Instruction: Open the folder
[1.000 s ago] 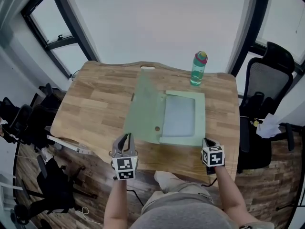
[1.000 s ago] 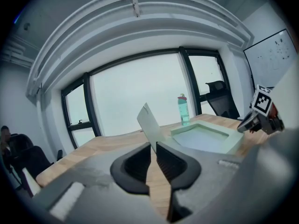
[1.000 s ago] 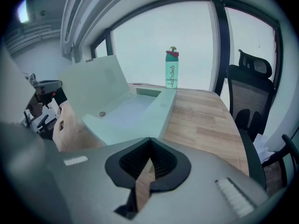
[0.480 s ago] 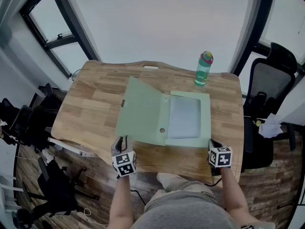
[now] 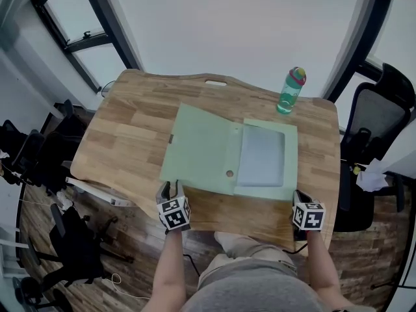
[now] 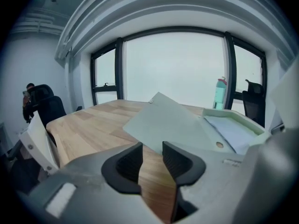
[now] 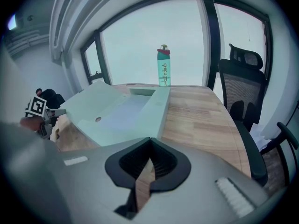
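The bottle (image 7: 163,71) bears print too small to read, and the office chair (image 5: 380,109) runs past the edge

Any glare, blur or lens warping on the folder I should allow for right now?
Head view: even light, no glare on the folder, table edges bowed by the wide lens. Left gripper view: windows blown out white, heavy fisheye, black corners. Right gripper view: same washed-out windows, bottle backlit yet clear, folder in focus.
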